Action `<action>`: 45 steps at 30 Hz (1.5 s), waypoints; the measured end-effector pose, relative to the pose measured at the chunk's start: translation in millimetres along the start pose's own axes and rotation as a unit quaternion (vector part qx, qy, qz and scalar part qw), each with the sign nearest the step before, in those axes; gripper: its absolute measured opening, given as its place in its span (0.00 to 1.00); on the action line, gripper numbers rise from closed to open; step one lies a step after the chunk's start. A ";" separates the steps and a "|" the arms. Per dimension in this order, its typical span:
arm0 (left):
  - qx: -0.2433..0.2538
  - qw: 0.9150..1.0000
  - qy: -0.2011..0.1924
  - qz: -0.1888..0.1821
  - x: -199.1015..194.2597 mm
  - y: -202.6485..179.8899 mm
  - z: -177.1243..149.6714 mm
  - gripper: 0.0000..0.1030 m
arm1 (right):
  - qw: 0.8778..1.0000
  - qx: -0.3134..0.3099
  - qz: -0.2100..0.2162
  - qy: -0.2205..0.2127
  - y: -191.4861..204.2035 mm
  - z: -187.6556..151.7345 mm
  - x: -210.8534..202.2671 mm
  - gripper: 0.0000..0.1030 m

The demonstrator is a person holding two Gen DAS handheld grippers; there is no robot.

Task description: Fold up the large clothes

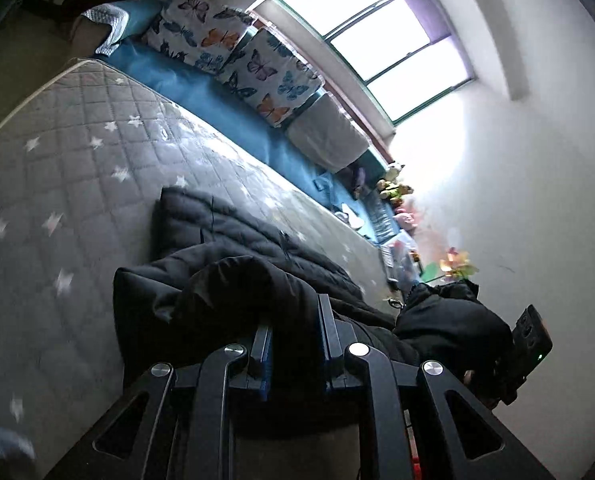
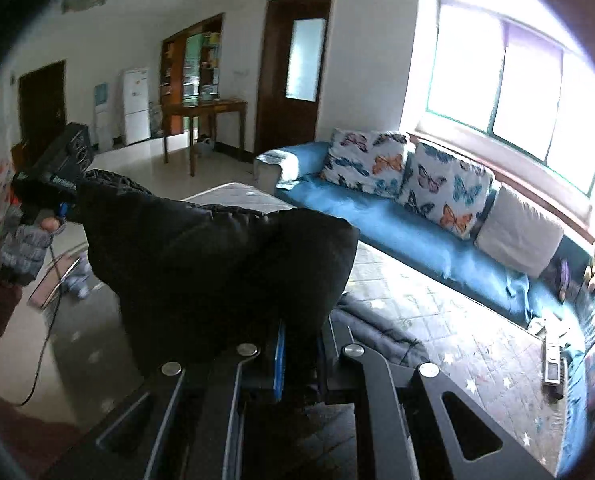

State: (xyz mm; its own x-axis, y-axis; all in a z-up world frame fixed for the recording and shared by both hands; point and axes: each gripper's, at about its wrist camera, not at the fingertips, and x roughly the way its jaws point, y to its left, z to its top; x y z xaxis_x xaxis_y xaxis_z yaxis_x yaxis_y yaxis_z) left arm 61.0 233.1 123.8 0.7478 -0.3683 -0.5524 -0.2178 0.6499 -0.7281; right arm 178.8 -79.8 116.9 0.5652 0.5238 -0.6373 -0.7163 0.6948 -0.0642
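A large black padded jacket lies partly on a grey quilted star-pattern mat. My left gripper is shut on a fold of the jacket and holds it raised above the mat. My right gripper is shut on another part of the same jacket, lifted so that it bulges in front of the camera. The left gripper also shows in the right wrist view at far left, held by a gloved hand. The right gripper's body shows in the left wrist view at the right edge.
A blue sofa with butterfly cushions runs along the mat's far side under a bright window. Toys and small items lie at the sofa's end. A remote-like object lies on the mat. A wooden table stands beyond.
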 end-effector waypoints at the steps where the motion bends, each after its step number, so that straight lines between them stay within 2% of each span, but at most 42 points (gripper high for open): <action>1: -0.008 1.000 0.005 0.006 15.1 2.7 14.3 0.19 | 1.000 0.010 -0.002 0.007 -12.2 1.1 12.2 0.13; 4: -0.038 0.999 0.018 0.026 60.8 17.7 56.1 0.20 | 0.999 0.031 -0.003 0.026 -37.8 1.6 44.4 0.13; 7: -0.078 0.996 0.028 0.026 92.6 45.6 80.0 0.22 | 0.997 0.050 0.001 0.050 -61.6 1.9 83.5 0.13; 8: -0.089 0.995 0.029 0.023 99.5 53.7 84.4 0.25 | 0.996 0.062 0.004 0.059 -70.0 0.3 97.7 0.14; 13: -0.153 0.988 0.026 0.000 129.6 103.5 94.0 0.27 | 0.989 0.101 0.023 0.109 -92.6 -16.0 149.4 0.16; 19: -0.157 0.988 0.014 0.000 141.8 117.3 107.6 0.27 | 0.977 0.126 0.031 0.169 -97.7 -40.7 192.3 0.20; 23: -0.132 0.991 -0.003 0.008 121.6 103.9 113.5 0.29 | 0.978 0.136 0.028 0.157 -103.7 -28.7 166.5 0.20; 25: -0.107 0.994 -0.025 0.009 103.4 87.6 113.2 0.29 | 0.981 0.135 0.023 0.134 -104.3 -18.7 139.5 0.21; 28: -0.074 0.996 -0.055 0.003 83.6 58.6 119.5 0.36 | 0.985 0.140 0.017 0.102 -105.4 -5.1 101.1 0.21; 31: -0.033 0.998 -0.048 -0.012 80.4 25.8 114.7 0.37 | 0.985 0.144 0.007 0.092 -101.2 2.1 66.4 0.25; 33: 0.006 0.999 -0.033 -0.014 92.3 1.1 107.3 0.37 | 0.985 0.140 0.003 0.098 -94.6 -1.7 58.0 0.37; 34: 0.019 0.999 -0.024 -0.016 99.6 -8.8 103.0 0.37 | 0.984 0.138 0.009 0.110 -88.5 -10.4 50.5 0.38; 38: 0.063 0.998 0.026 -0.015 151.5 -27.9 95.4 0.37 | 0.980 0.145 0.000 0.135 -85.8 -34.7 62.8 0.39; 40: 0.073 0.996 0.053 -0.003 181.0 -25.4 94.0 0.37 | 0.975 0.168 0.002 0.142 -95.1 -41.6 78.4 0.39; 44: 0.075 0.993 0.068 0.053 219.2 -5.1 94.3 0.35 | 0.970 0.187 -0.006 0.153 -108.9 -56.9 103.9 0.39; 45: 0.068 0.994 0.071 0.056 226.6 3.3 94.6 0.35 | 0.970 0.189 -0.008 0.154 -110.0 -58.0 108.2 0.39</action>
State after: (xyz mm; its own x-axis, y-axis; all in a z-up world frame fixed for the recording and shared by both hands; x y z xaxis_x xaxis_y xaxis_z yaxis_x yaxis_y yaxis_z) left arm 289.0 214.7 34.6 0.6251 -0.3718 -0.6863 -0.2011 0.7728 -0.6019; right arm 295.1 -128.2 10.4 0.3851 0.3793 -0.8413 -0.4741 0.8634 0.1723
